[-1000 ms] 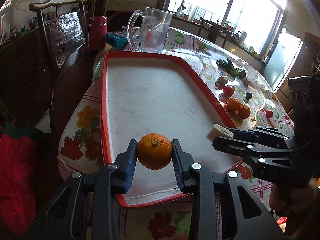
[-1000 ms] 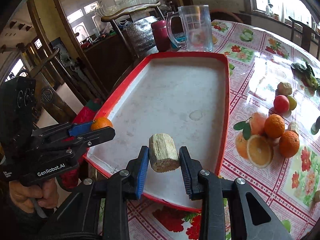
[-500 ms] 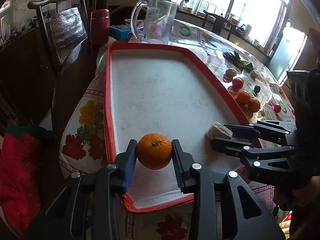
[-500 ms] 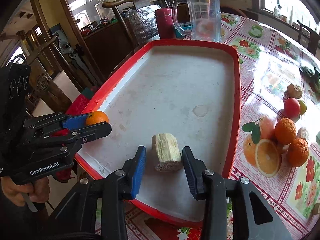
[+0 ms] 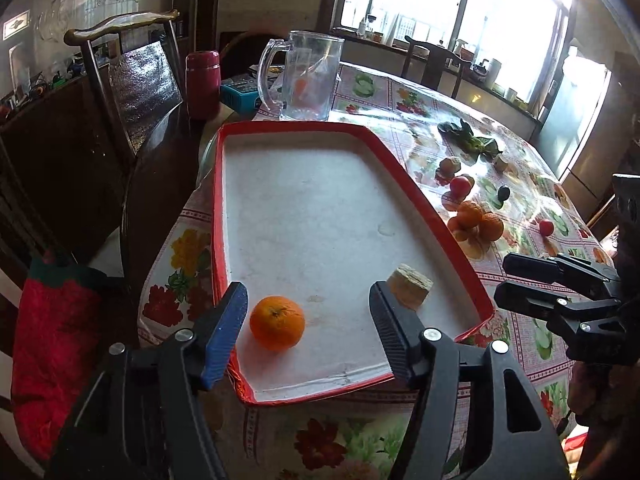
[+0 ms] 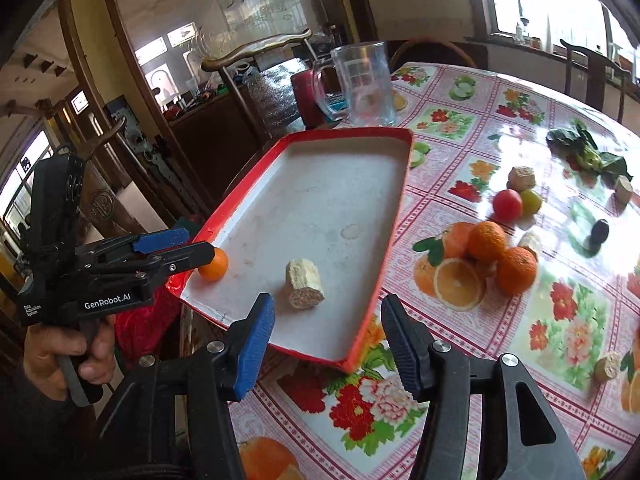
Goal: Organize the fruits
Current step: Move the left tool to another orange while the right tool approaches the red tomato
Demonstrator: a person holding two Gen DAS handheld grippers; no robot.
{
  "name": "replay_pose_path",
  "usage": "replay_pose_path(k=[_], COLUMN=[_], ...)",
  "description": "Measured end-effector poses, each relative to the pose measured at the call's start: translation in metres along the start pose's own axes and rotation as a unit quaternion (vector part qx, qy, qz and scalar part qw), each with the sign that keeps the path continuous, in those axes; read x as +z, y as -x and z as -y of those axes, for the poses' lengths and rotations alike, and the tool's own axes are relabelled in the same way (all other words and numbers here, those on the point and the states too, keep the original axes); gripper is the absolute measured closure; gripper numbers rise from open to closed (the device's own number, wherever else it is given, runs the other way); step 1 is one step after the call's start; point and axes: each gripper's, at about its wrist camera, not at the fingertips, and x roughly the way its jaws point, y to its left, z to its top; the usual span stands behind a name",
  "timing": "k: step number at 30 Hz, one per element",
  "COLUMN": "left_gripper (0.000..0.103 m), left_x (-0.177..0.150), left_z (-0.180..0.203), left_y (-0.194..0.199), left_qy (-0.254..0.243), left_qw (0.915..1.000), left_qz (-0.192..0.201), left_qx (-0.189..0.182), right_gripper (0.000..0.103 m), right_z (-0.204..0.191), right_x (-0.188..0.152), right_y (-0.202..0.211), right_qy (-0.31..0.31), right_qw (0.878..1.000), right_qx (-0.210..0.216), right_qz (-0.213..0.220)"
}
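Left gripper point(image 5: 306, 322): jaws spread wide, holding nothing — the orange point(image 5: 277, 322) sits free between them, closer to the blue pad, resting on the tray floor.
Right gripper point(image 6: 328, 338): jaws apart and empty; the beige cut chunk point(image 6: 303, 285) lies on the tray just ahead of the gap between its fingers, touching neither.
Tray point(image 5: 217, 216): red-rimmed with a white, scuffed floor, stretching away from both tools; orange and chunk lie at its near end, well apart from each other.
Table point(image 6: 452, 364): glossy floral cloth under the tray, running off to the right of the right gripper.
Loose fruit: ahead and right of the right gripper, two oranges point(image 6: 502, 256) touching, a red fruit point(image 6: 507, 205) further on.
Far end: a clear glass mug point(image 5: 302, 76) just past the tray — a dark red flask point(image 5: 203, 85) left of it.
Room: wooden chair point(image 5: 132, 76) at the far left, bright windows behind.
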Motion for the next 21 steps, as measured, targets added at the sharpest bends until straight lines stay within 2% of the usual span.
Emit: replay_pose_path(k=[6, 12, 21], left_gripper=[0.040, 0.040, 0.040], left_x=[0.006, 0.007, 0.006], left_z=[0.030, 0.071, 0.126], left_y=[-0.001, -0.007, -0.009], left_qy=[-0.023, -0.055, -0.101], left_qw=[0.9993, 0.9960, 0.9890], left_qz=[0.002, -0.003, -0.007], left_qx=[-0.030, -0.070, -0.108], right_gripper=[0.041, 0.036, 0.035], right_z=[0.044, 0.087, 0.114], right_x=[-0.021, -0.041, -0.062], right_y=[0.044, 0.078, 0.107], right_qy=[-0.061, -0.127, -0.142], right_qw=[0.997, 0.987, 0.980], right_qx=[-0.037, -0.077, -0.123], right_qz=[0.039, 0.056, 0.065])
